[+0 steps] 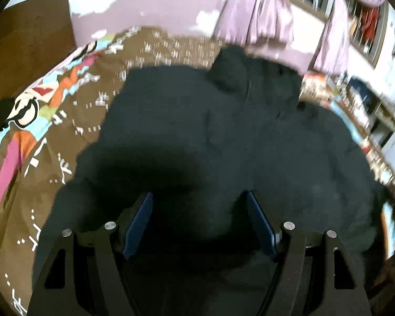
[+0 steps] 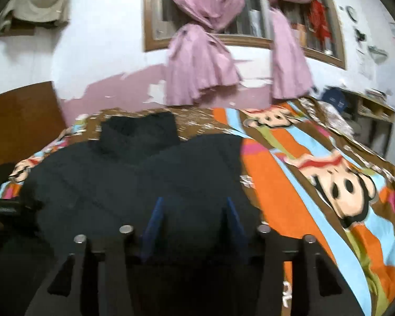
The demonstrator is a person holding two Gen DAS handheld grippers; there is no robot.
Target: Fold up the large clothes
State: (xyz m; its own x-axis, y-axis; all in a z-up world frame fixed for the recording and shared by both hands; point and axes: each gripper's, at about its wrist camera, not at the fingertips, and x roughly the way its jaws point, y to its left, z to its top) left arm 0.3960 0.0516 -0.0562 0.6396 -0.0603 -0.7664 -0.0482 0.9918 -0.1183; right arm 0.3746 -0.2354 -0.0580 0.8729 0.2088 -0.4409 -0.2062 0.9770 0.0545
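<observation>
A large black jacket [image 1: 223,131] lies spread on the bed, collar end toward the far wall. It also shows in the right wrist view [image 2: 134,173]. My left gripper [image 1: 200,197] is open, its blue pads [image 1: 142,216] wide apart just above the jacket's near part. My right gripper [image 2: 193,202] is open too, its blue pads [image 2: 233,218] apart over the jacket's near right part. Neither holds any cloth that I can see.
The bed has a brown, orange and blue cartoon bedsheet [image 2: 316,184]. A wooden headboard [image 2: 21,121] stands at the left. Pink curtains [image 2: 200,60] hang on the far wall by a window. Shelves with clutter [image 2: 368,110] stand at the right.
</observation>
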